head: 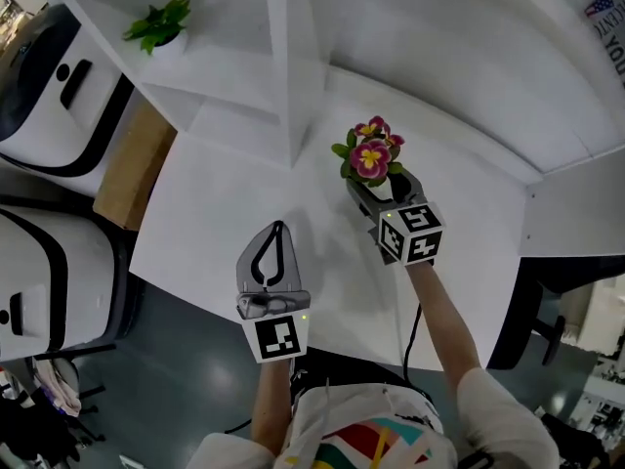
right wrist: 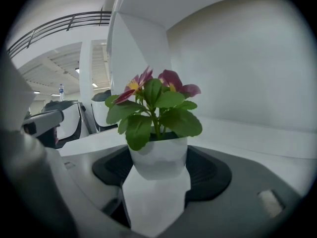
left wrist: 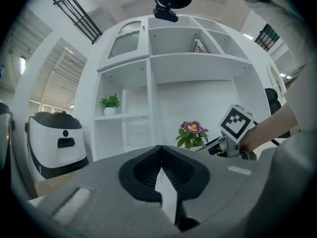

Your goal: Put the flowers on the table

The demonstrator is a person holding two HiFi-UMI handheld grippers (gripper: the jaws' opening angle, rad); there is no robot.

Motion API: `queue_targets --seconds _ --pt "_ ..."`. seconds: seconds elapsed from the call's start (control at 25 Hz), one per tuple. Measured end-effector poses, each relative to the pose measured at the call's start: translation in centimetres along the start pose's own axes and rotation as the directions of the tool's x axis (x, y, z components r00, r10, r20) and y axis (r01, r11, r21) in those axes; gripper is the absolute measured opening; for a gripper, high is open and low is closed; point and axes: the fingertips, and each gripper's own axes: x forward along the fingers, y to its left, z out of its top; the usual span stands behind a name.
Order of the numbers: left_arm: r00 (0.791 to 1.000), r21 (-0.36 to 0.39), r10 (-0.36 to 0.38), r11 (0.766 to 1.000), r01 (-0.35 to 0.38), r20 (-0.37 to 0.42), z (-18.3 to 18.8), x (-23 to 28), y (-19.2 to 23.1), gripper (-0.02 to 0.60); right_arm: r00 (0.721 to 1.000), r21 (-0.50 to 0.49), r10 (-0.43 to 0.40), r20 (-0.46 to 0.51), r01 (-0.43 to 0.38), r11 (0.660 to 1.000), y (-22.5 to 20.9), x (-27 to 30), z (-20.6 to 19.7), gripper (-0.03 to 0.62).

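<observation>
The flowers [head: 371, 154] are pink and yellow blooms with green leaves in a small white pot [right wrist: 159, 155]. My right gripper [head: 384, 179] is at the back middle of the white table [head: 225, 213], and both its dark pads [right wrist: 208, 170] press on the pot's sides. The pot stands upright. I cannot tell whether its base touches the tabletop. My left gripper [head: 278, 228] hovers over the table's front part with its fingertips together and nothing between them. In the left gripper view the flowers [left wrist: 192, 133] and right gripper [left wrist: 230, 133] are ahead to the right.
A white shelf unit [head: 244, 47] rises at the table's back left, with a small green plant [head: 156, 22] on one shelf. White and black machines [head: 49, 86] and a brown box [head: 127, 164] stand to the left. White walls close the back and right.
</observation>
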Motion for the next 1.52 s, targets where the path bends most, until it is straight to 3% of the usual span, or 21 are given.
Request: queue_targets --seconds 0.12,0.32,0.88,1.36,1.52 --pt "1.0 -0.006 0.007 1.0 -0.008 -0.007 -0.7 0.7 0.7 0.003 1.0 -0.007 -0.013 -0.008 0.013 1.0 -0.8 3.2 -0.2 0.325" --pt "0.999 0.076 -0.029 0.997 0.031 -0.027 -1.5 1.7 1.4 0.003 0.998 0.021 -0.057 -0.012 0.058 0.998 -2.3 6.7 -0.4 0.325" --pt "0.999 0.039 -0.031 0.999 0.032 -0.041 -3.3 2.8 2.7 0.003 0.995 0.01 -0.077 -0.061 0.078 0.997 -3.3 9.3 -1.6 0.325" --pt "0.999 -0.04 -0.008 0.999 0.005 -0.054 -4.1 2.4 3.0 0.003 0.994 0.023 -0.071 -0.084 0.074 0.997 -3.1 9.6 -2.3 0.325" --pt "0.998 -0.067 0.011 0.998 -0.015 -0.058 -3.5 1.7 3.1 0.003 0.988 0.014 -0.063 -0.141 0.065 0.998 -2.6 9.3 -3.3 0.375"
